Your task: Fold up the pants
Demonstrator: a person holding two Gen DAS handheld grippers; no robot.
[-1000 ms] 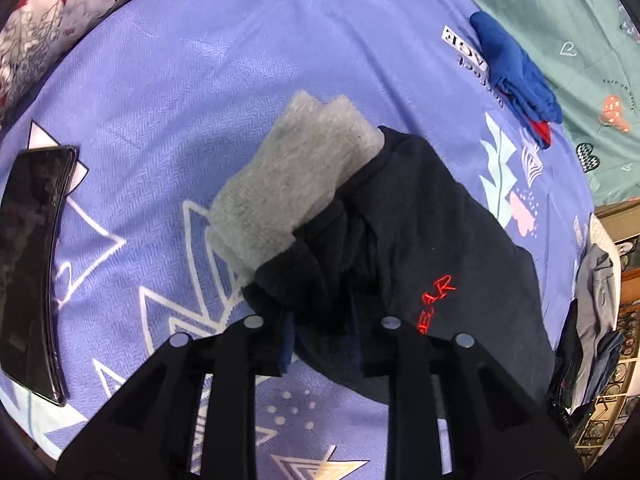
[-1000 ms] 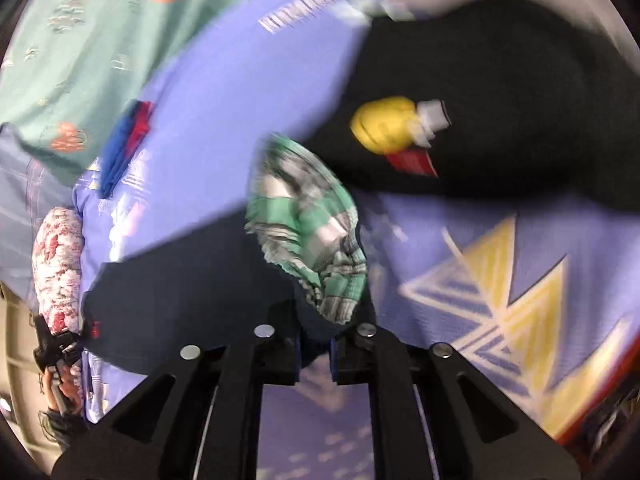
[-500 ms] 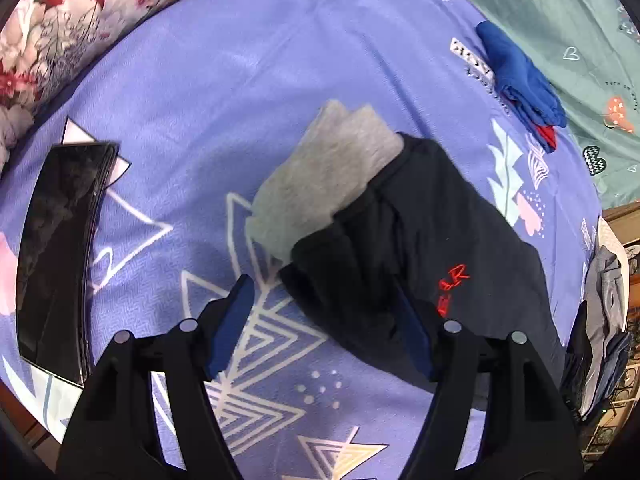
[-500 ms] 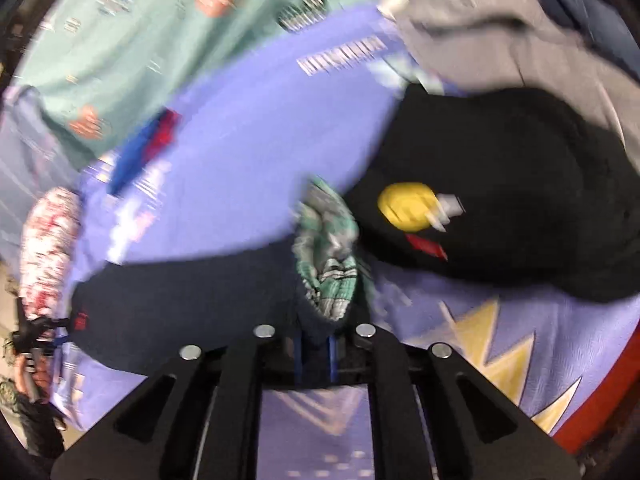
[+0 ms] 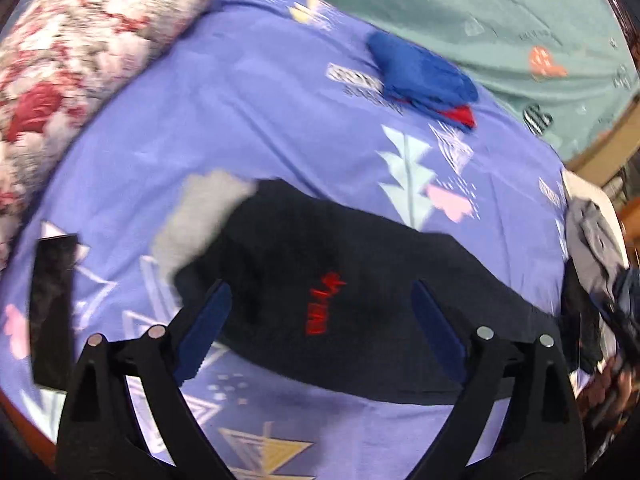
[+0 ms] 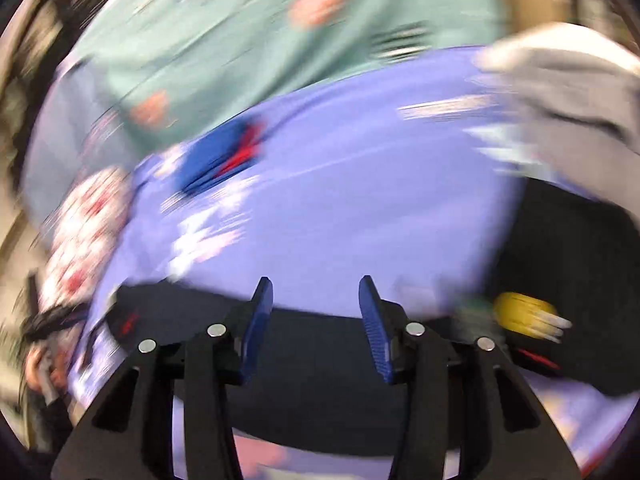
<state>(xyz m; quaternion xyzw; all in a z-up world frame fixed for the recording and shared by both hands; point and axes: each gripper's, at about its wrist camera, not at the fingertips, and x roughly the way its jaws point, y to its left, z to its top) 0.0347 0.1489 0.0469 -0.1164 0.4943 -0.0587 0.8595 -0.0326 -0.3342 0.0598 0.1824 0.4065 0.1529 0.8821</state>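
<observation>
The black pants (image 5: pixel 360 272) lie flat across the purple patterned bedsheet (image 5: pixel 260 92), with a red logo (image 5: pixel 324 304) on them and a grey cuff (image 5: pixel 200 216) at their left end. My left gripper (image 5: pixel 320 312) is wide open and empty, raised above the pants. In the blurred right wrist view the pants (image 6: pixel 312 364) lie as a dark band under my right gripper (image 6: pixel 316 308), which is open and empty.
A folded blue garment with red (image 5: pixel 424 76) lies far on the sheet. A floral pillow (image 5: pixel 80 60) is at the left. A black phone (image 5: pixel 52 308) lies at the left edge. A clothes pile (image 5: pixel 592 248) sits right. A black garment with a yellow patch (image 6: pixel 560 280) lies right.
Both grippers let go of the pants and opened. The left one lifted back and tilted up. The right one swung fast away from the green plaid lining; the pants now lie flat.
</observation>
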